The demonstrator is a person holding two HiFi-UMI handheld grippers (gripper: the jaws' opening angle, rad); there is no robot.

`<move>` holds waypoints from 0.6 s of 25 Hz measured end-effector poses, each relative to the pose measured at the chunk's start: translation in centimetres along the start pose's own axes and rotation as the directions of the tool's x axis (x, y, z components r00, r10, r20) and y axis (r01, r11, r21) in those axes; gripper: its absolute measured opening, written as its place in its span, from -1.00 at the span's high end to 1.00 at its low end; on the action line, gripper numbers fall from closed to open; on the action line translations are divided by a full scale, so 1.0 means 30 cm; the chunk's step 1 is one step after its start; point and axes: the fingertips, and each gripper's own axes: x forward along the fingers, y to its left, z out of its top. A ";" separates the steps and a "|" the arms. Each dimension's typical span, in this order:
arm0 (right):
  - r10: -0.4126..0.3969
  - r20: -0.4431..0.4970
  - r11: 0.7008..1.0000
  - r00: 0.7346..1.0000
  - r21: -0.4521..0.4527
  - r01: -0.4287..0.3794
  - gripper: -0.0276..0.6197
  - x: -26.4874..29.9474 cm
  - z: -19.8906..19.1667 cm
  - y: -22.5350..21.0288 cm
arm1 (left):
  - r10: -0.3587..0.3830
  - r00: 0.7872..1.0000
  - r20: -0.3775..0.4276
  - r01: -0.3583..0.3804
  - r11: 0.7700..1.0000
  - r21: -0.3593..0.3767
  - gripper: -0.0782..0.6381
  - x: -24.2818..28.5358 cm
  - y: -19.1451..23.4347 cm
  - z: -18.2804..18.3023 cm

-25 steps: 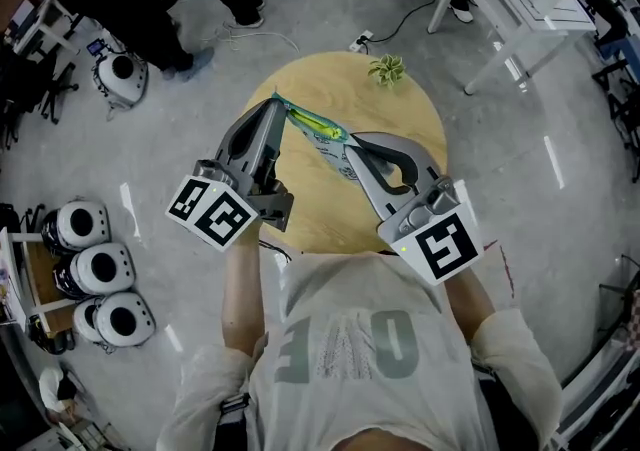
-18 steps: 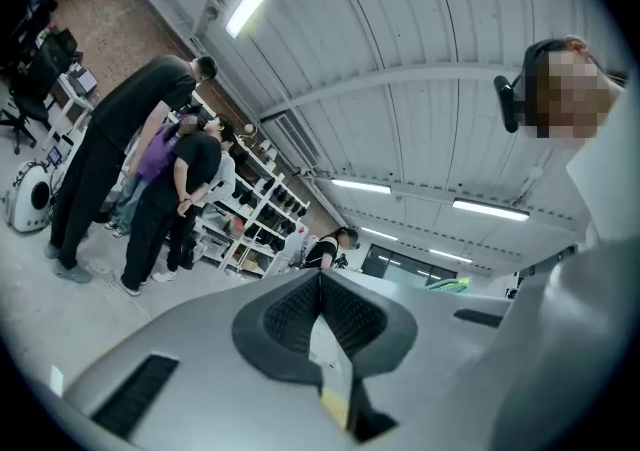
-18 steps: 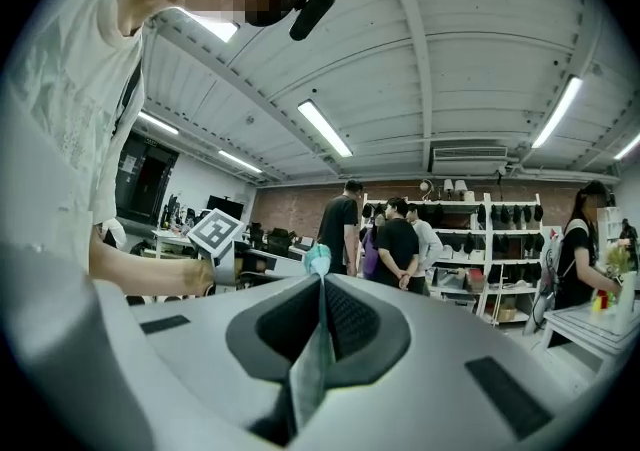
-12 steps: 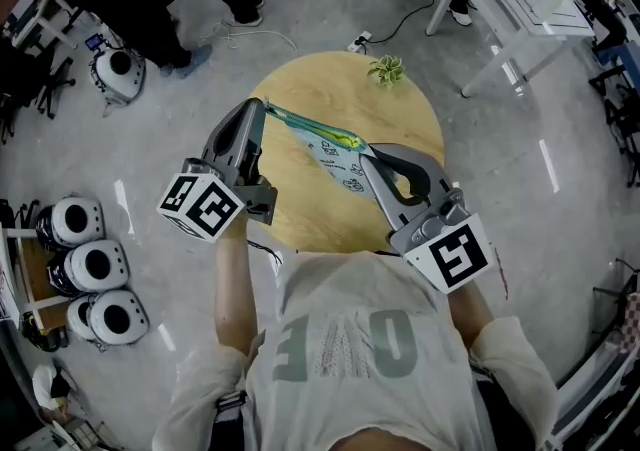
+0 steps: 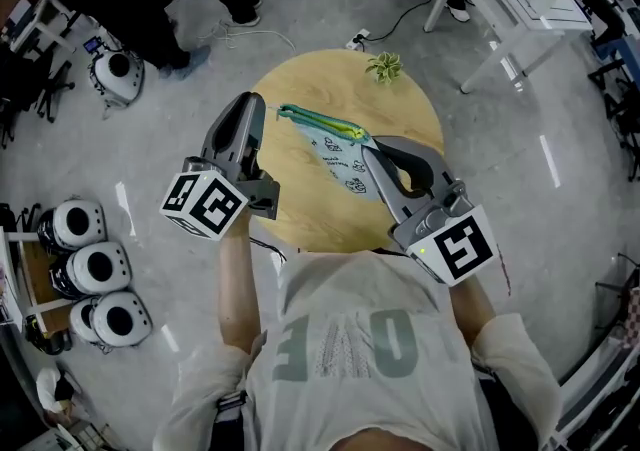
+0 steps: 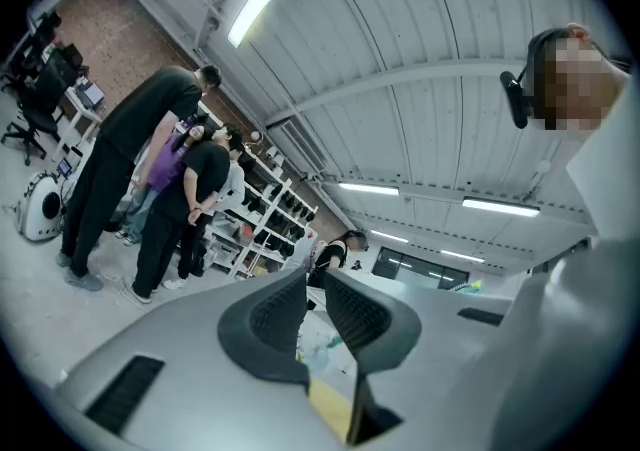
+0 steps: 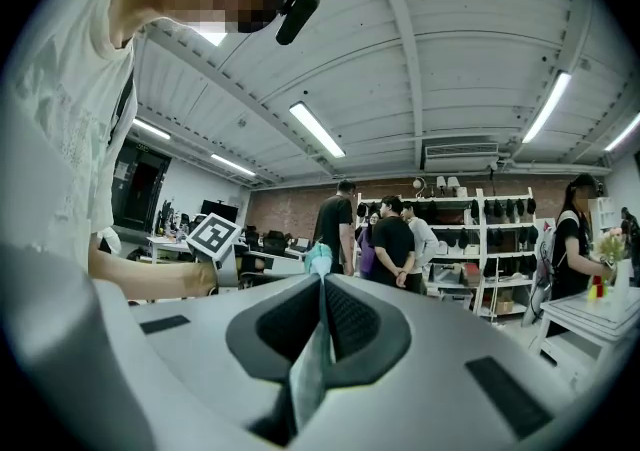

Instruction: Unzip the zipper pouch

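Overhead, one pouch [image 5: 338, 151] over one round table [image 5: 330, 79]: right gripper [image 5: 366, 145] at 3 o'clock clamped on its edge, left gripper [image 5: 260, 105] at 9 o'clock closed, apparently empty

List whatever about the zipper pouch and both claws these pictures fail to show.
- How far the zipper pouch is unzipped: head view, too small to tell.
- Pouch's right end: head view, covered by the right claw, which is shut on it.
- Pouch print: head view, too small to read.
- Pouch in the left gripper view: only a sliver shows past the shut left claw.
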 end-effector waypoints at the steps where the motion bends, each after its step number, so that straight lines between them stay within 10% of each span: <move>1: -0.004 0.001 1.000 1.000 -0.008 0.004 0.82 0.010 0.004 -0.010 | 0.010 1.000 0.010 -0.010 1.000 0.007 0.70 0.001 0.004 0.017; 15: -0.089 -0.252 0.970 0.964 -0.244 0.026 0.82 0.142 -0.231 -0.179 | 0.180 0.955 0.235 -0.211 0.971 0.112 0.70 -0.085 -0.004 0.190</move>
